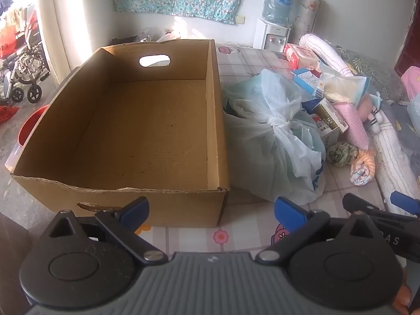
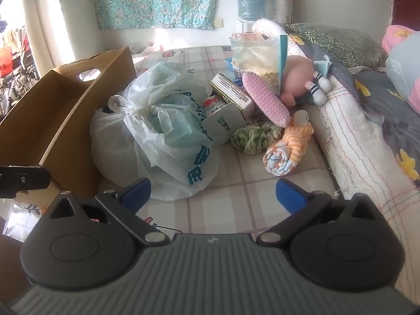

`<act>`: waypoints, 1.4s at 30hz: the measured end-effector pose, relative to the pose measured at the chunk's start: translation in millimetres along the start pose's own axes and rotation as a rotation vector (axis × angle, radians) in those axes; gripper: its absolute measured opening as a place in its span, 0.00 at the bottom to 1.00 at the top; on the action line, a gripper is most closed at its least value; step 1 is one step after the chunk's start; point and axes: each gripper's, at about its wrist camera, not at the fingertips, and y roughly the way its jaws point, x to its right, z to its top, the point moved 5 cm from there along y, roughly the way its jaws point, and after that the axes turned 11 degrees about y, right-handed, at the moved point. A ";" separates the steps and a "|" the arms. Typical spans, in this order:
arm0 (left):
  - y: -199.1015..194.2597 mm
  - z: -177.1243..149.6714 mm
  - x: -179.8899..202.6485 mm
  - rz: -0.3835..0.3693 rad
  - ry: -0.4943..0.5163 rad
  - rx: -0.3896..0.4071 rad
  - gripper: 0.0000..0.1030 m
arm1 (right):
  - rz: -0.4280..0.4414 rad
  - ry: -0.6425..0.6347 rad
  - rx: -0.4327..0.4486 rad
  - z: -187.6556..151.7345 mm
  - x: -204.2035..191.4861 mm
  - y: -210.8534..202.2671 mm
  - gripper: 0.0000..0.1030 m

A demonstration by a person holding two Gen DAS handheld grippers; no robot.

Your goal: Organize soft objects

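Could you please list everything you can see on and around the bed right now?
cardboard box: one, brown, nothing inside, left on the bed
plastic bag: one, whitish, knotted, beside the box
tins and packets: several, mixed colours, behind the bag
green cloth: one, crumpled, right of the bag
rolled cloth: one, orange and pale, near the quilt
doll: one, pink, against the quilt
water bottle: one, blue, by the wall
left gripper: open, holding nothing
right gripper: open, holding nothing

Tied plastic bag [image 2: 157,131] contents unreadable; cardboard box [image 2: 52,120] cut off at left edge; tin [image 2: 223,126] half buried under clutter.
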 end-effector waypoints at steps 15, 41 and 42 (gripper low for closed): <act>9.4 -1.8 3.7 -0.025 -0.007 -0.032 0.99 | 0.006 -0.019 -0.050 8.3 -0.5 10.3 0.99; 14.3 1.5 3.3 -0.028 -0.014 -0.054 0.99 | 0.022 -0.025 -0.069 14.4 -4.7 17.2 0.99; 14.3 1.4 3.4 -0.028 -0.014 -0.053 0.99 | 0.023 -0.026 -0.069 14.3 -4.9 17.1 0.99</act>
